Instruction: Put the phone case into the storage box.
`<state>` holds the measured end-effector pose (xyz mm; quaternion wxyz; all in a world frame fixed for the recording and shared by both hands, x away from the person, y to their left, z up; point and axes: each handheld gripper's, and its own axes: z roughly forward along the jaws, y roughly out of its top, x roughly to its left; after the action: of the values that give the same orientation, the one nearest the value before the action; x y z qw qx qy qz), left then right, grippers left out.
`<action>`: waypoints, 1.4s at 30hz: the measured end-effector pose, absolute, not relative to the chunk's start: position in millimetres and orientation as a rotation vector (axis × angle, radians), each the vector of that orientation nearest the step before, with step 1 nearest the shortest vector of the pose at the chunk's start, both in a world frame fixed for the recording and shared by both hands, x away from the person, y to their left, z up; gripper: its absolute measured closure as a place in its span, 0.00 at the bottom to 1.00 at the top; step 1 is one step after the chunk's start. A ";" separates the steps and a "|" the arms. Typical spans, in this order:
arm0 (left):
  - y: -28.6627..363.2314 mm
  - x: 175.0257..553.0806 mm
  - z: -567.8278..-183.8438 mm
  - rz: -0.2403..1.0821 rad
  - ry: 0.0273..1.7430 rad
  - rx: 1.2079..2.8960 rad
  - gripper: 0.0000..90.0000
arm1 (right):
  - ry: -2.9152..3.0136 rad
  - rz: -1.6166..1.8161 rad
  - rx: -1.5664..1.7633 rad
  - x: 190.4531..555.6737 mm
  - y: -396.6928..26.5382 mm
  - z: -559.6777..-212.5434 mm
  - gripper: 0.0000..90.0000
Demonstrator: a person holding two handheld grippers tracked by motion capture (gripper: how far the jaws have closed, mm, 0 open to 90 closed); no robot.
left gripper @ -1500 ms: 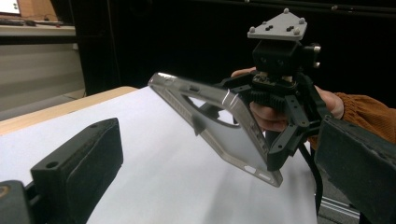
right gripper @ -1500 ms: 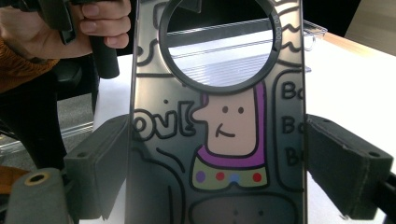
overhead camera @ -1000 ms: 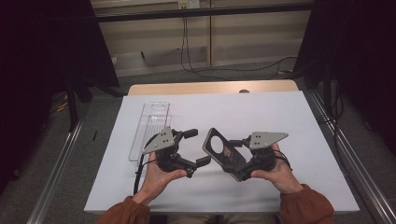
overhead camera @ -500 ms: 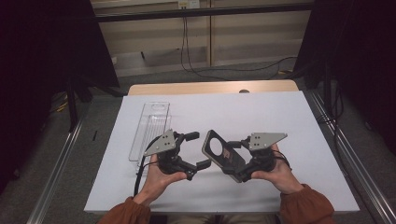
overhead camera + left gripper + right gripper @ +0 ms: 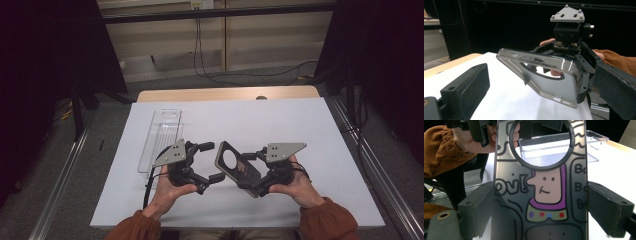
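Over the last second nothing has shifted. Both hands sit where they were at the near edge of the table [image 5: 300, 125], and the grip looks the same in each high view.

The right tongs [image 5: 256, 172] stand wide but are not empty. They are clamped across the width of a smoky translucent phone case [image 5: 541, 195], one pad on each long edge, as the right gripper view shows. The case is printed with a cartoon figure and has a large ring cut-out [image 5: 541, 163] near its far end. It is held clear of the table and tilted, between the two hands and just in front of the person.

The left tongs [image 5: 212, 162] are spread wide with nothing between the pads. They point toward the case from just beside it without touching it.

Farther back on the person's left, a clear plastic tray [image 5: 162, 135] lies flat on the white table top, well apart from the case.

The stillness reads as a pause and not as progress. The case is secure in one hand, the other is poised, and no handover or placement has begun. The empty tray looks the likely destination, though that is a guess.
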<state>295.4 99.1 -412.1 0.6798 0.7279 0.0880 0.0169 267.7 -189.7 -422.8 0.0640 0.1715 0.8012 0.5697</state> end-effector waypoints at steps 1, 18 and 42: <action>98.0 294.5 -413.1 0.046 0.216 1.619 0.01 | 2.422 1.725 0.516 267.6 -189.6 -422.6 0.13; 94.1 294.1 -415.6 0.032 0.194 1.626 0.01 | 2.422 1.747 0.480 265.5 -188.1 -418.4 0.13; 88.7 293.2 -417.4 -0.014 0.139 1.588 0.01 | 2.476 1.809 0.411 264.3 -176.7 -418.9 0.13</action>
<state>293.2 88.7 -417.4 0.6988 0.7126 0.0624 -0.0062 264.3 -176.7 -418.9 0.0237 0.1327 0.8000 0.5846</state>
